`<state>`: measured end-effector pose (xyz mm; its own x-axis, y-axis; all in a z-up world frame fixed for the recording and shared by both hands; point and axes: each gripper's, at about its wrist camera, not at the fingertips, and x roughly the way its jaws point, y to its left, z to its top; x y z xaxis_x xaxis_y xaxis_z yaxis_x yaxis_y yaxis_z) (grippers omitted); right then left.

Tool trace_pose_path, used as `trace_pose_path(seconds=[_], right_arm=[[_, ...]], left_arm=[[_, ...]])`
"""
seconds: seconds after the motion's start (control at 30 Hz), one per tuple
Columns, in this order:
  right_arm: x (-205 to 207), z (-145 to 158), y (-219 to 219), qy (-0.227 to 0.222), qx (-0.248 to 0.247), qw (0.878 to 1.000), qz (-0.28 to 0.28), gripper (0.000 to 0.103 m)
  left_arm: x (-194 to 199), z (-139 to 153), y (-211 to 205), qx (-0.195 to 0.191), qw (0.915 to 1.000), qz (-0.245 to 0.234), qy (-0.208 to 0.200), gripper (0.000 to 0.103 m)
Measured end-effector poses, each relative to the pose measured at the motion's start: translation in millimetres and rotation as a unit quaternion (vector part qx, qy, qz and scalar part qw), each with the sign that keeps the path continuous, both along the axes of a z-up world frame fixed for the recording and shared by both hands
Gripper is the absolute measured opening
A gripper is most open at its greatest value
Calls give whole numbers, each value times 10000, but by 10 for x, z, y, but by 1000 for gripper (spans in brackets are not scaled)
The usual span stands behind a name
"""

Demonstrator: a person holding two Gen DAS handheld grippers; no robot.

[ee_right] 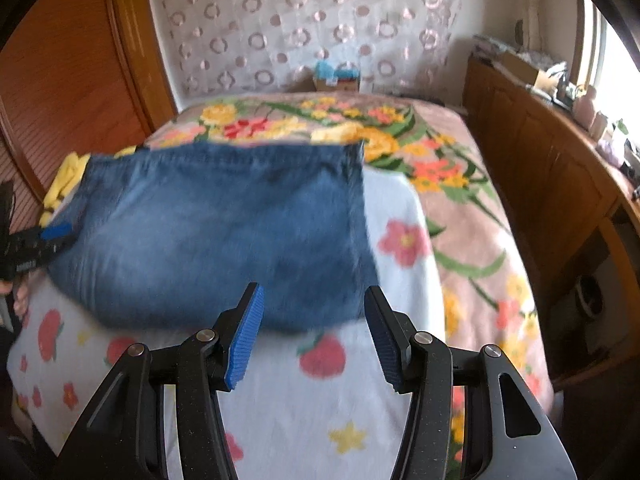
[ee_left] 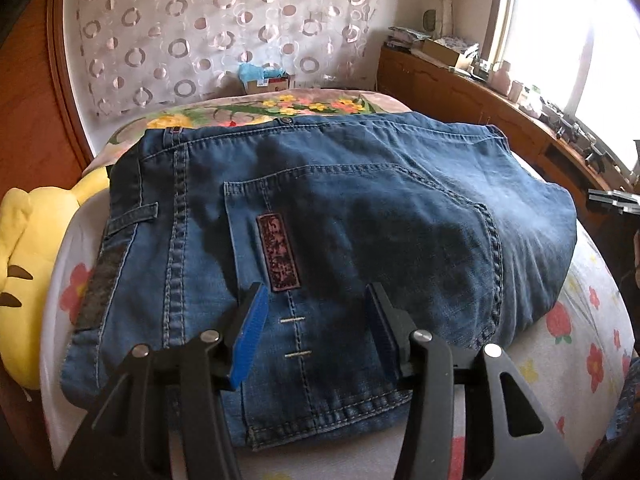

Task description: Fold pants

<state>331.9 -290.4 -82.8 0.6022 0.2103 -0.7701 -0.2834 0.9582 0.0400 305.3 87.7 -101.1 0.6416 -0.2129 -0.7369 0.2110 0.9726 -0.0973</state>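
Observation:
Blue denim pants (ee_left: 320,216) lie folded in a compact stack on the bed, back pocket with a dark red patch (ee_left: 279,254) facing up. My left gripper (ee_left: 316,320) is open and empty, hovering just over the near pocket. In the right wrist view the pants (ee_right: 216,232) show as a folded blue bundle on the floral sheet. My right gripper (ee_right: 312,320) is open and empty, at the bundle's near edge. The left gripper's blue-padded tip (ee_right: 54,232) shows at the bundle's left side.
The bed has a white floral sheet (ee_right: 304,412) over a pink flowered blanket (ee_right: 460,216). A yellow plush toy (ee_left: 24,264) lies left of the pants. A wooden cabinet (ee_right: 540,168) with clutter runs along the right. A small box (ee_left: 264,80) stands at the bed's head.

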Motion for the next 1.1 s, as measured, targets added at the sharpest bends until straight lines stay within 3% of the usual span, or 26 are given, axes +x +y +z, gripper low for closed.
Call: trace_pose_path(seconds=[0.23, 0.5, 0.63, 0.77, 0.87, 1.1], right_arm=[[1, -245, 7, 224, 42, 9997, -2, 48], [188, -377, 144, 381, 9, 9992, 151, 33], [194, -385, 192, 354, -34, 9990, 274, 13], [146, -292, 140, 168, -142, 9995, 210, 3], [82, -133, -5, -129, -379, 9991, -150, 3], [117, -221, -120, 29, -299, 9987, -422, 3]], left_arm=[[-8, -69, 5, 62, 10000, -20, -9, 52], [-6, -91, 14, 20, 10000, -6, 8, 52], [-6, -90, 16, 26, 10000, -6, 8, 53], [-5, -88, 13, 7, 10000, -7, 9, 53], [-1, -105, 22, -40, 10000, -12, 18, 53], [1, -119, 28, 16, 10000, -12, 13, 53]])
